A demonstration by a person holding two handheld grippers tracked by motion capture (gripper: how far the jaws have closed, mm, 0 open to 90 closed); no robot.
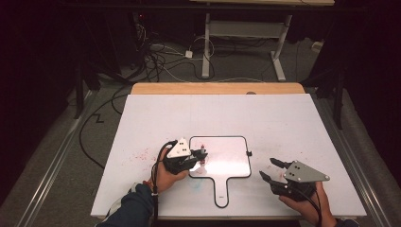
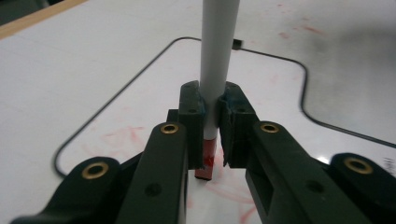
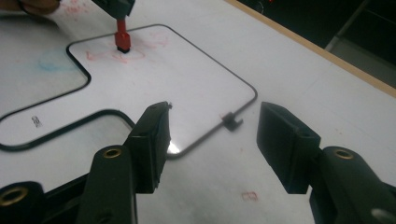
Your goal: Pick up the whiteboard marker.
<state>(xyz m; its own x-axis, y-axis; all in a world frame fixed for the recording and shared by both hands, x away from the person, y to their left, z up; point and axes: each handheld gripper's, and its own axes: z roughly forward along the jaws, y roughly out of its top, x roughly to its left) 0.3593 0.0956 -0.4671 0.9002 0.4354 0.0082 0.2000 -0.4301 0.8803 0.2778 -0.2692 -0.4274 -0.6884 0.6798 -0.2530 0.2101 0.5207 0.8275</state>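
Your left gripper (image 2: 212, 135) is clamped on a marker (image 2: 215, 70), red tip down on the small whiteboard (image 1: 231, 163). Your right gripper (image 1: 273, 169) waits with jaws apart and nothing between them, just beside the board's right edge.

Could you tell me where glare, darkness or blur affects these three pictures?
High view: dark surroundings, bright glare on the whiteboard. Left gripper view: the marker is sharp, the table behind is soft with a grey shadow. Right gripper view: a small glint at the board's edge, near jaws blurred.
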